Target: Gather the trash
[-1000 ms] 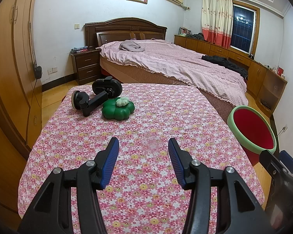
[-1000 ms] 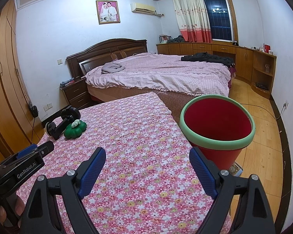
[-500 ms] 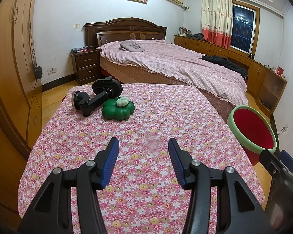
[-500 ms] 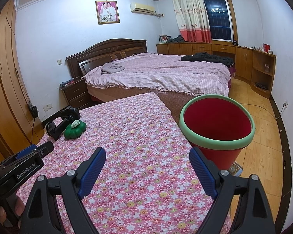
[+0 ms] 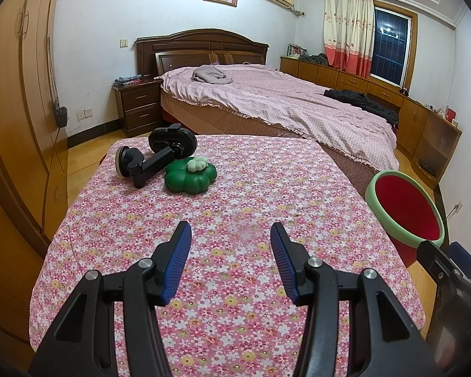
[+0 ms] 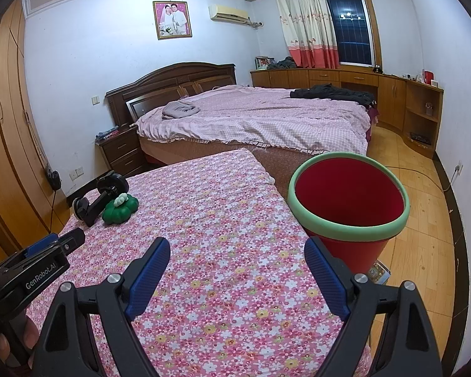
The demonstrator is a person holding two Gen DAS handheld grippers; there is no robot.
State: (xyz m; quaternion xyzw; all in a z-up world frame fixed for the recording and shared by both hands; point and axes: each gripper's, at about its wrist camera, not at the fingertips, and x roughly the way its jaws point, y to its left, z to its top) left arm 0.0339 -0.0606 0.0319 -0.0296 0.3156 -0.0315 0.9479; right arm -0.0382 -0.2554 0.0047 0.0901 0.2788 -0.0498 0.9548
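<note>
A red bin with a green rim (image 6: 348,207) stands on the floor at the right side of the flowered table (image 6: 223,220); it also shows in the left wrist view (image 5: 405,210). On the table's far left lie a green flower-shaped object (image 5: 190,176) (image 6: 121,209) and a black suction-cup holder (image 5: 155,157) (image 6: 100,198), touching each other. My left gripper (image 5: 230,238) hovers open over the near middle of the table, nothing between its fingers. My right gripper (image 6: 237,254) stands wide open over the table's right edge, just short of the bin, also empty.
A bed with a pink cover (image 5: 282,106) lies beyond the table, a dark nightstand (image 5: 138,106) to its left. Wooden wardrobes (image 5: 12,100) line the left wall, low cabinets (image 6: 361,88) the far right. A small printed packet (image 6: 378,273) lies on the wooden floor under the bin.
</note>
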